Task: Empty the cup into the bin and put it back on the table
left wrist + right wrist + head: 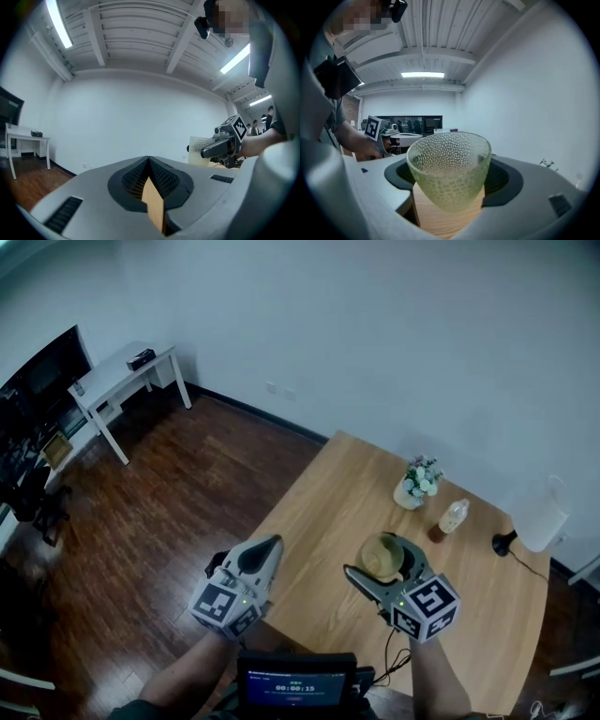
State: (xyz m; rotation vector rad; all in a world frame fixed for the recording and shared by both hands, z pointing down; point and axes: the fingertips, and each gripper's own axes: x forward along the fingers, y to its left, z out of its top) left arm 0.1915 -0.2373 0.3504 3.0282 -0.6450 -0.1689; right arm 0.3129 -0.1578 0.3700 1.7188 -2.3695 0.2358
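Right claw (382,565) (450,174) grips a pebbled, pale green glass cup (382,557) (449,168), one jaw on each side of its wall. Cup upright, rim up, held in the air above the wooden surface (319,512), not touching it. Contents unclear: head view shows tan inside, right gripper view shows nothing definite.

Left claw (263,554) (149,161) closed, jaw tips meeting, nothing between them; only a strip of the wood shows through the gap behind the tips. It hangs at the surface's near left edge, beside the right claw but apart from it.

Far side of the surface: small flower pot (418,482), a bottle (453,517) just right of it, a white-shaded lamp (539,521) at the right edge. All well clear of the cup.

Dark wood floor (178,502) on the left, white desk (120,379) by the wall. Small screen (296,683) at the bottom edge, between the person's forearms.
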